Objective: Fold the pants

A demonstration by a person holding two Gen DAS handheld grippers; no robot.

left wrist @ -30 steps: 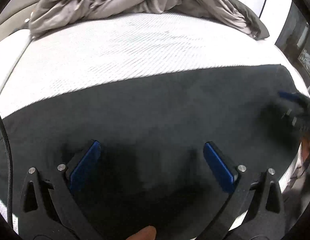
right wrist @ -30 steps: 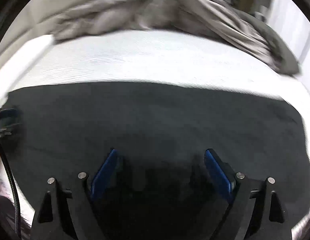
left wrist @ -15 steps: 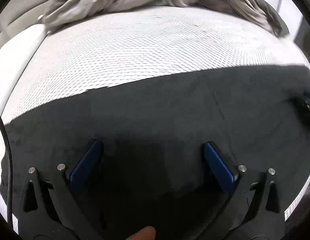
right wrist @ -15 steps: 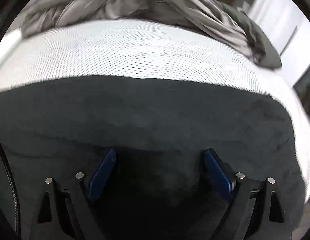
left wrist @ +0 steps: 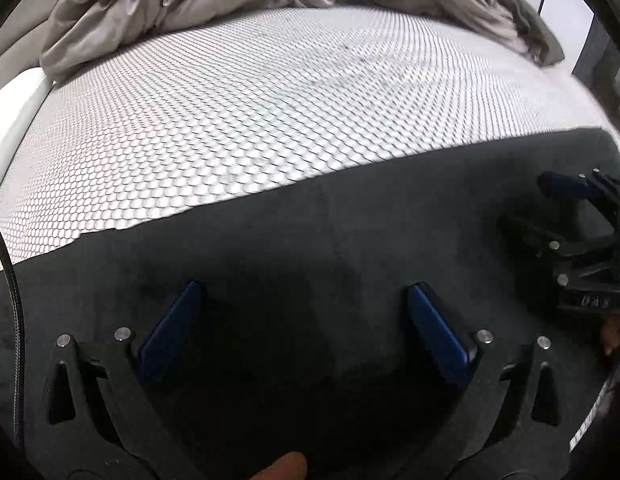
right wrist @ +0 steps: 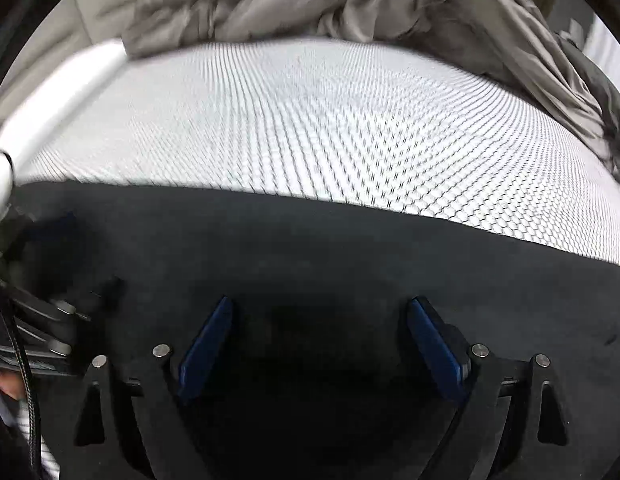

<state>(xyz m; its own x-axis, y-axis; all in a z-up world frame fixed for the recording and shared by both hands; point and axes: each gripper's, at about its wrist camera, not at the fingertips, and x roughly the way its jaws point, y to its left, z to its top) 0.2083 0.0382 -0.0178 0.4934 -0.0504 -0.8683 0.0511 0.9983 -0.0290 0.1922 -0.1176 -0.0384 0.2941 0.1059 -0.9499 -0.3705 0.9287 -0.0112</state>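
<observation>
Black fabric fills the near part of both views: the pants (left wrist: 310, 248) lie spread flat across the near side of the bed, their far edge running straight across the mattress. The left gripper (left wrist: 306, 320) points steeply down over this cloth, its blue-padded fingers (left wrist: 435, 336) set wide apart, with nothing between them but the flat fabric below. A fingertip of the person shows at the bottom edge of the left wrist view. The right gripper (right wrist: 317, 332) hangs over the pants in the same way, its fingers (right wrist: 433, 344) spread wide and gripping nothing. Each gripper shows at the side of the other's view, near it above the same cloth; whether the finger tips touch the fabric cannot be told. A black cable (left wrist: 8, 280) runs along the left edge of the left view. Beyond the pants lies bare white mattress (left wrist: 270, 112) with a honeycomb pattern. At the far end, a crumpled grey blanket (right wrist: 349, 4) is heaped across the bed.
</observation>
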